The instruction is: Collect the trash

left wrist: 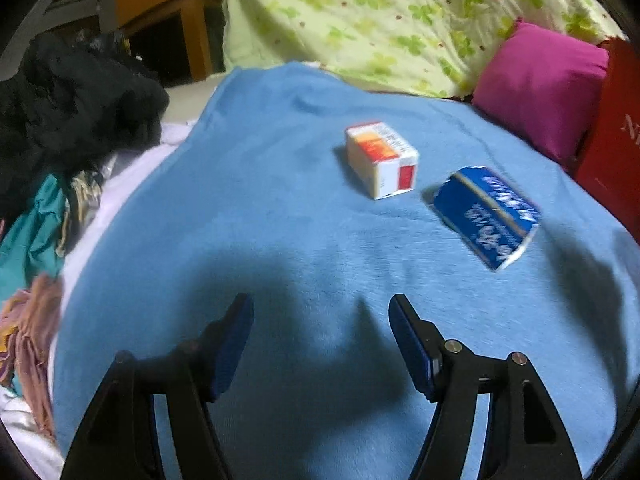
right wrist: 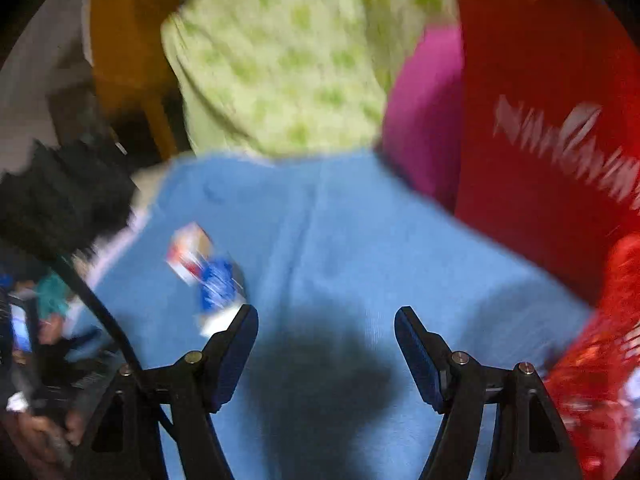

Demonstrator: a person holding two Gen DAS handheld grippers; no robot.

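Surface: a bed covered by a blue blanket; no desk in view.
Trash count: two pieces, both lying on the blanket.
Item one: a white and orange carton, near the middle of the blanket, toward the far edge of the bed.
Item two: a torn blue carton, just beside the first on the side of the bed's right edge, apart from it, lying flat.
Receptacle: one red bag stands at the right edge of the bed, next to one magenta pillow; judged the likely place for the trash, though its mouth is not visible.
Left gripper: jaws apart, nothing between them, over bare blanket short of both cartons.
Right gripper: jaws apart, nothing between them; view badly blurred, with the two cartons off to its left.
Other items: one green patterned quilt at the far edge; a heap of dark clothes at the left edge.
Progress: judged at the start. Neither carton is gripped or bagged.
Remaining: both cartons still to be picked up and placed in the receptacle.
Hidden: the bag's contents cannot be told.
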